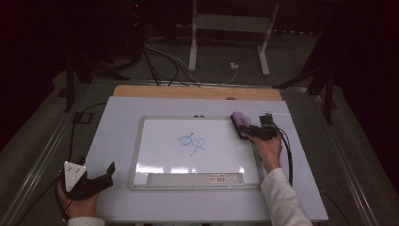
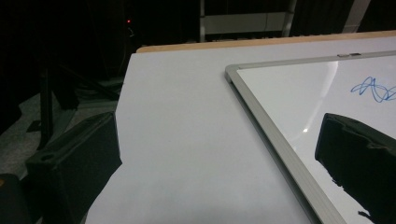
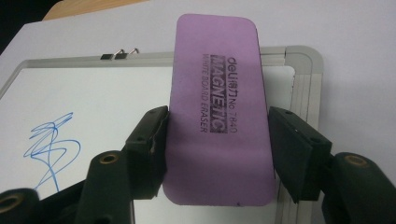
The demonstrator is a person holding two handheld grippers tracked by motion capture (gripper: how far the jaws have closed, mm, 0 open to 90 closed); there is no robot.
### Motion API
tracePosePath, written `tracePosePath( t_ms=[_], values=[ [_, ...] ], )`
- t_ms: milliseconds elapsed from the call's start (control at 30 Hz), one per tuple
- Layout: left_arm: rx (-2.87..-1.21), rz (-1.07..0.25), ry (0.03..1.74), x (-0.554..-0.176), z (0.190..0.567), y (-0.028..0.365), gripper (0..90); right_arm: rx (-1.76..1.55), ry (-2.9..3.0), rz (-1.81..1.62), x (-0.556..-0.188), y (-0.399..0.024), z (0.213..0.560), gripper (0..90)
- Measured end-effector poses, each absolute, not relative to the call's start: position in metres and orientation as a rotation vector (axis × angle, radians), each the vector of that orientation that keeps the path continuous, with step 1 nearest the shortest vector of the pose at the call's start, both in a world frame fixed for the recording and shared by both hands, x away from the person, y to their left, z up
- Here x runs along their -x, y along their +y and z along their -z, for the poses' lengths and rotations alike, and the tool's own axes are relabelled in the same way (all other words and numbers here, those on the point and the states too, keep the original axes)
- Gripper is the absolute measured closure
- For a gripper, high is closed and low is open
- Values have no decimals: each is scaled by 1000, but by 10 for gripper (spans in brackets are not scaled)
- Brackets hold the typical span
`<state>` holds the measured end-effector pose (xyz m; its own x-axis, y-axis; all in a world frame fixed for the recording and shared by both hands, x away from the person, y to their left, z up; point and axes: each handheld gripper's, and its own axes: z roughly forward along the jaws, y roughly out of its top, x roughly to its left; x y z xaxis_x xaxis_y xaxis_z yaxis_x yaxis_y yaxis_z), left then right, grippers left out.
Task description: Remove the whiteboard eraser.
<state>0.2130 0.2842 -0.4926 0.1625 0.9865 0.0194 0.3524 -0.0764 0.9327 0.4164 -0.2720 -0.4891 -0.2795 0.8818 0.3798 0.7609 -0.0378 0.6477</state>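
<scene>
Right gripper point(image 1: 251, 131) sits over the upper right corner of the whiteboard point(image 1: 141, 155), held in the person's right hand point(image 1: 269, 149), sleeve entering from the bottom edge. In the right gripper view its jaws pinch a purple eraser point(image 3: 217, 112) across its width, one pad against each long side; printed text on the eraser's face reads "MAGNETIC" and "WHITE BOARD ERASER". The eraser lies over the board's right frame, near the rounded corner. In the high view the eraser point(image 1: 240, 123) shows as a purple block at the board's top right edge, just ahead of the gripper.

Blue scribble point(image 1: 191, 142) near the middle of the board, well apart from the eraser. Two small clips point(image 3: 120, 54) on the top frame.

Left gripper point(image 1: 101, 178) rests at the near left of the white worktop point(image 1: 113, 122), off the board, in the left hand point(image 1: 77, 200). Its jaws stand spread with nothing between them; the left gripper view looks along bare worktop and the board's left frame point(image 2: 261, 116).
</scene>
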Motion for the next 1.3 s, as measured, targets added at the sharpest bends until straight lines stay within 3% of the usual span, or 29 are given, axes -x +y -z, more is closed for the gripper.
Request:
tracePosePath(
  t_ms=[1300],
  values=[
    [-1583,-931,1326,-213,493,284,9,-1676,2062,-1272,-411,-262,463,412]
  ],
)
